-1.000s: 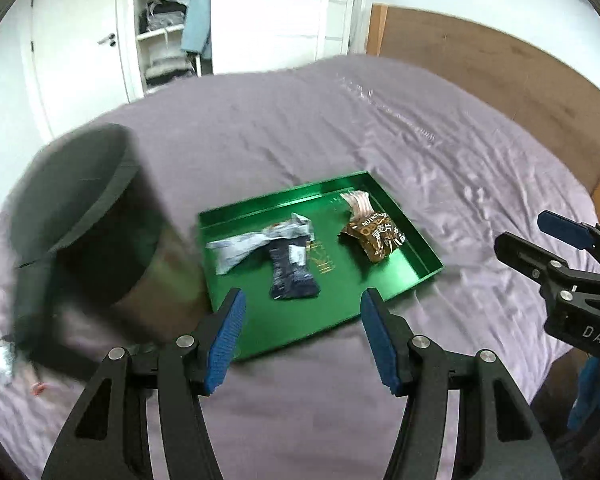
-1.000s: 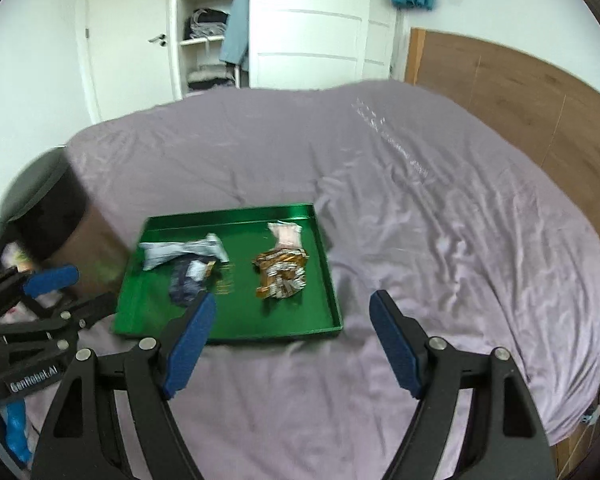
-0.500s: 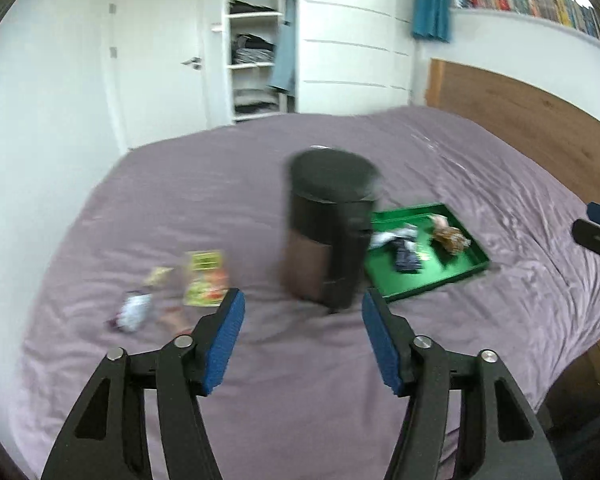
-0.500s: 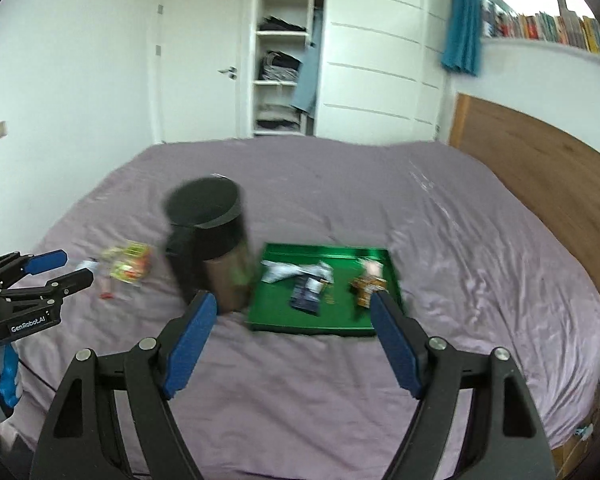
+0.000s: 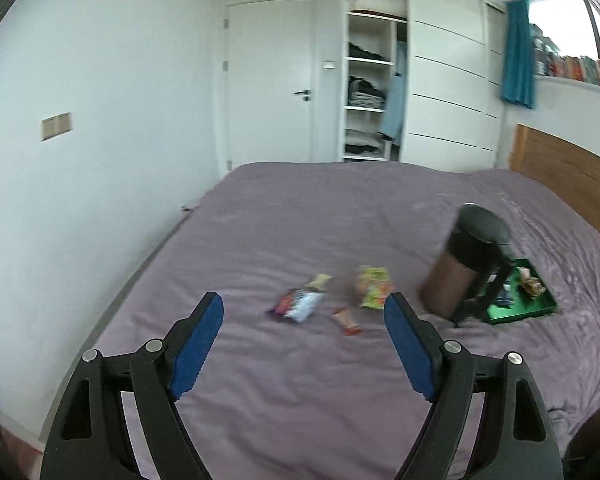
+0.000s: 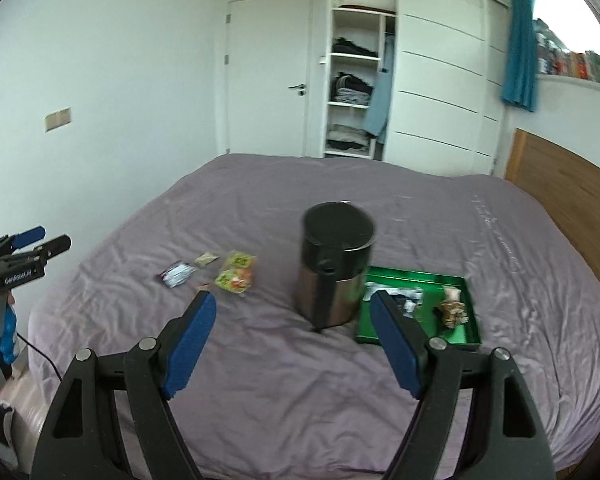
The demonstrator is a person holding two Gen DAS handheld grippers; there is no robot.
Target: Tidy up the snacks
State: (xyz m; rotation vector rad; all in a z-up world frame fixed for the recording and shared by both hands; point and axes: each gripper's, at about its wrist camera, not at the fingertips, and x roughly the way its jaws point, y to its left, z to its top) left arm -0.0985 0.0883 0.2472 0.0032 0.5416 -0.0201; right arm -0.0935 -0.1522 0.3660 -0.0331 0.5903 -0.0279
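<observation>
Your left gripper (image 5: 303, 322) hangs above the purple bed (image 5: 300, 216) with its jaws wide; they have just been opening, and nothing sits between the blue pads. Your right gripper (image 6: 291, 320) also stands with jaws wide and empty over the same bed.

Count the loose snacks on the bedspread: four. In the left wrist view you see one yellow-green candy bag (image 5: 372, 292), one dark-and-white packet (image 5: 298, 304) just to its left, one small pale packet (image 5: 321, 279) touching the far end of that dark packet, and one small red-orange bar (image 5: 347, 321) nearest you. All four lie close together, well apart from the tray.

One pedal bin (image 6: 334, 270) with a black lid and a brownish metal body stands upright between the loose snacks and the one green tray (image 6: 458, 334), just beside the tray's left edge. In the tray, the right wrist view shows one brown-gold wrapper (image 6: 452, 310) toward the right side and a silvery wrapper with a dark packet toward the left; your right jaw partly hides these, so you cannot count them exactly.

Your left gripper's tips also show at the left edge of the right wrist view.
</observation>
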